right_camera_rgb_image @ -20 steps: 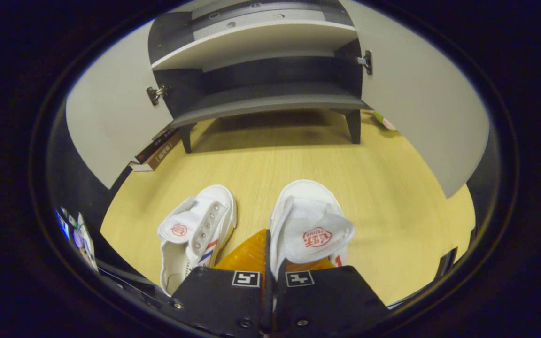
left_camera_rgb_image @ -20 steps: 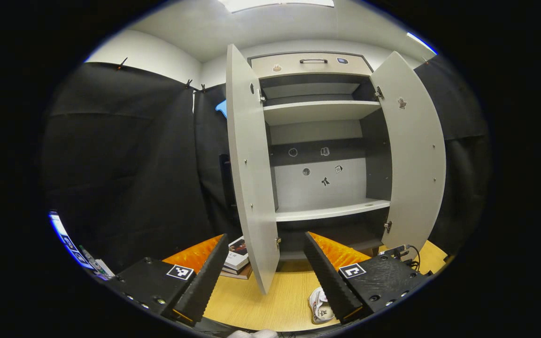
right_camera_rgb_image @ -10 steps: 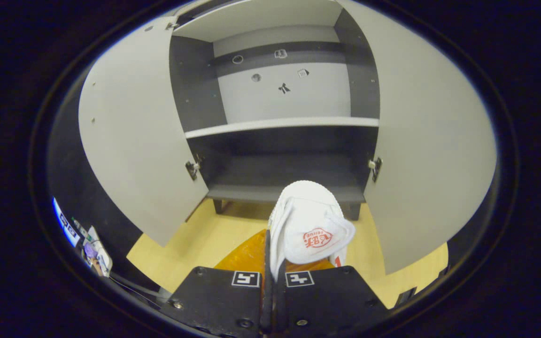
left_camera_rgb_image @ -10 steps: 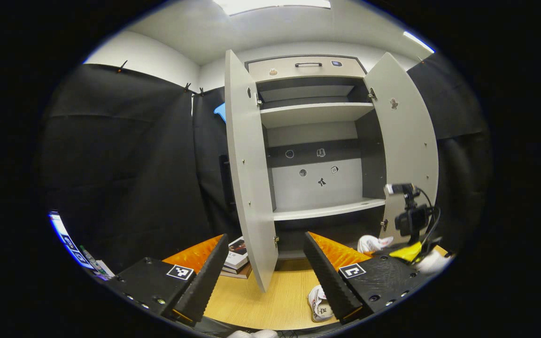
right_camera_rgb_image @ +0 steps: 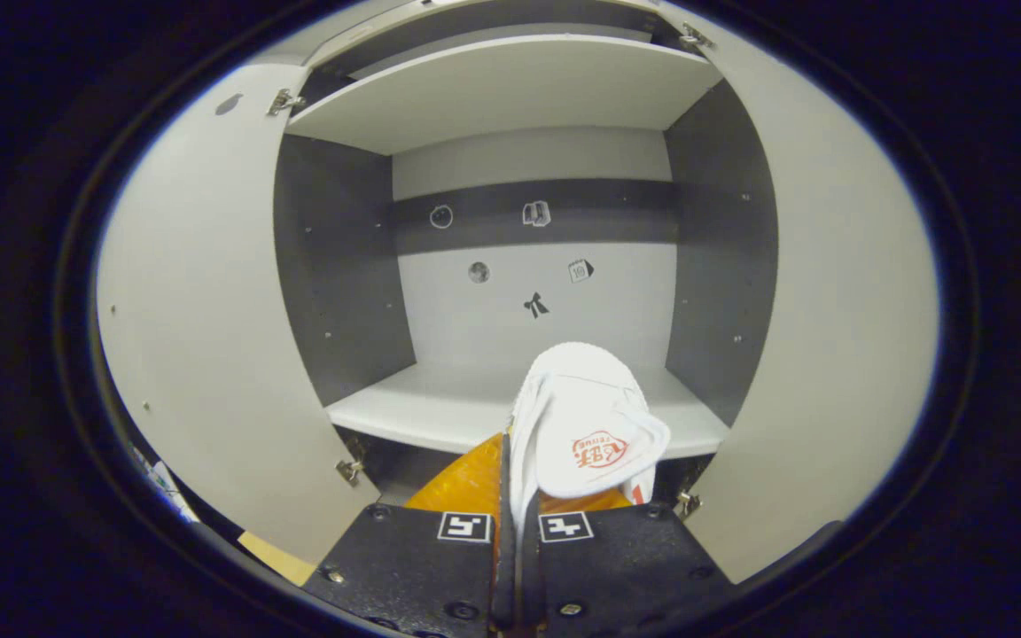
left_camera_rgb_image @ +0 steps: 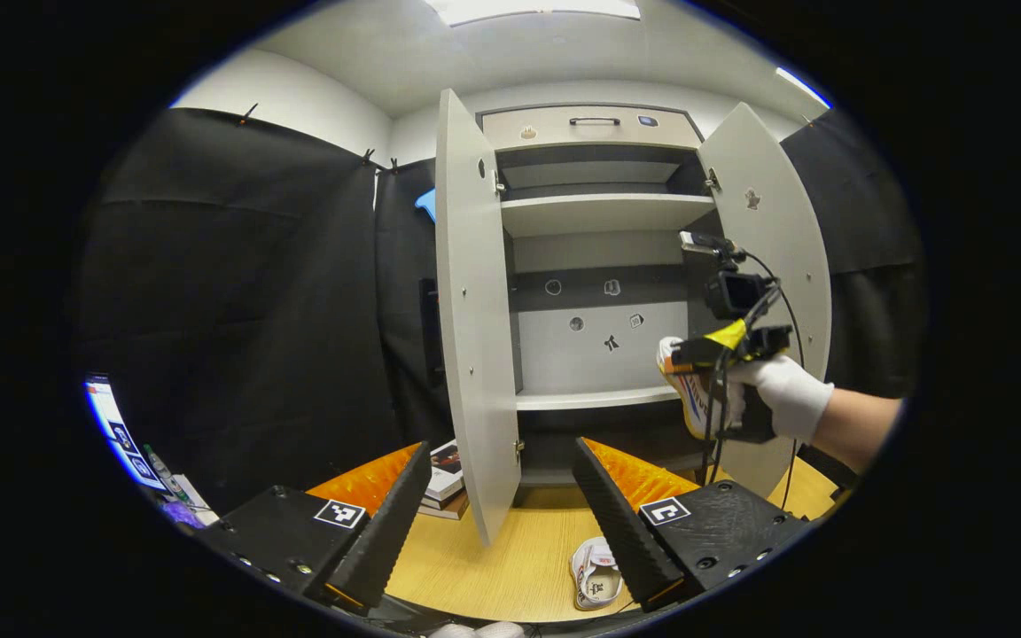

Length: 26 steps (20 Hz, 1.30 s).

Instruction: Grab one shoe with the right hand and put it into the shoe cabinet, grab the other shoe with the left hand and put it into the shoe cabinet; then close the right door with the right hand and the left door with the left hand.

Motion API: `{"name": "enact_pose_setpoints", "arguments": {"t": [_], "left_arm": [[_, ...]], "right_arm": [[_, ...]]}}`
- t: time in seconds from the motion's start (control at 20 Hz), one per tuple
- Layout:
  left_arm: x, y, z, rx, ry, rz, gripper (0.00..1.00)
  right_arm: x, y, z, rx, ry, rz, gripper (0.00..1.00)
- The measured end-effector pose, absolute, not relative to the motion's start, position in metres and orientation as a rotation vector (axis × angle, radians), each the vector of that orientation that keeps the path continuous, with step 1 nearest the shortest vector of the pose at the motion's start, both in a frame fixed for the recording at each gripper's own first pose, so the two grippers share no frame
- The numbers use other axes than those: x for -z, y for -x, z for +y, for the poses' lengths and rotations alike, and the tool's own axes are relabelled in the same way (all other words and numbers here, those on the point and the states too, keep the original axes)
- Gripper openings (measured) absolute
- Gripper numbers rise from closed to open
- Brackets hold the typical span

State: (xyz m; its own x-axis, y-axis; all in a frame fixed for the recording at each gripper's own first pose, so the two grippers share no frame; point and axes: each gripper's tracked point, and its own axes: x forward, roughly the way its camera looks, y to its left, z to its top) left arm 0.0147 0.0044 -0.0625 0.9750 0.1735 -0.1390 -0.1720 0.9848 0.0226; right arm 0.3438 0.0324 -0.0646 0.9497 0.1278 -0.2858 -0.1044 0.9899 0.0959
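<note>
White canvas shoe [right_camera_rgb_image: 583, 425] now up at the level of the middle shelf [right_camera_rgb_image: 440, 403] of the shoe cabinet [right_camera_rgb_image: 528, 159], toe pointing in, hanging just in front of the shelf's front edge and not yet resting on it. A second ago it sat on the wooden floor beside its mate; half a second ago it was lifted in front of the bottom compartment; it has since risen one level. Right tool [right_camera_rgb_image: 510, 496] pinches the shoe's side wall, fingers pressed nearly together on it. In the left gripper view the same shoe [left_camera_rgb_image: 692, 390] hangs sole-side out from the right tool [left_camera_rgb_image: 719, 354], held by a white-gloved hand [left_camera_rgb_image: 785, 394] in front of the right door [left_camera_rgb_image: 776, 266], close to the shelf edge. Second shoe [left_camera_rgb_image: 595, 576] lies alone on the floor [left_camera_rgb_image: 493, 567] near its front edge, below the cabinet. Left tool [left_camera_rgb_image: 502, 505] spread wide, holding nothing, hanging back and facing the cabinet. Left door [left_camera_rgb_image: 471, 310] and right door both stand open. Stack of books [left_camera_rgb_image: 441, 487] on the floor behind the left door. Judgement: first shoe is mid-placement, pick done; what remains is to push it in over the shelf and release, then the left pick, then both doors.
</note>
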Motion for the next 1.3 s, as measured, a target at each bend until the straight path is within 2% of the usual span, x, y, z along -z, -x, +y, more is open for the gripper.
{"name": "enact_pose_setpoints", "arguments": {"t": [0.05, 0.4, 0.65, 0.95, 1.15, 1.25, 1.3], "left_arm": [[0.065, -0.015, 0.004, -0.181, -0.012, 0.145, 0.97], [0.068, -0.023, 0.004, -0.252, -0.021, 0.160, 0.97], [0.068, -0.028, 0.003, -0.292, -0.020, 0.169, 0.96], [0.073, -0.032, 0.003, -0.308, -0.026, 0.182, 0.96], [0.071, -0.033, 0.005, -0.315, -0.026, 0.177, 0.96], [0.071, -0.034, 0.006, -0.313, -0.023, 0.178, 0.96], [0.072, -0.034, 0.007, -0.315, -0.022, 0.179, 0.96]], "right_arm": [[0.057, -0.359, 0.031, -0.109, -0.070, 0.282, 0.07], [0.039, -0.456, 0.031, -0.080, -0.032, 0.253, 0.07], [0.072, -0.508, 0.032, -0.060, -0.016, 0.352, 0.07], [0.110, -0.531, 0.022, -0.008, 0.041, 0.492, 0.07], [0.133, -0.534, 0.028, -0.042, 0.042, 0.621, 0.19], [0.132, -0.532, 0.028, -0.048, 0.044, 0.630, 0.18], [0.131, -0.529, 0.032, -0.056, 0.033, 0.632, 0.22]]}}
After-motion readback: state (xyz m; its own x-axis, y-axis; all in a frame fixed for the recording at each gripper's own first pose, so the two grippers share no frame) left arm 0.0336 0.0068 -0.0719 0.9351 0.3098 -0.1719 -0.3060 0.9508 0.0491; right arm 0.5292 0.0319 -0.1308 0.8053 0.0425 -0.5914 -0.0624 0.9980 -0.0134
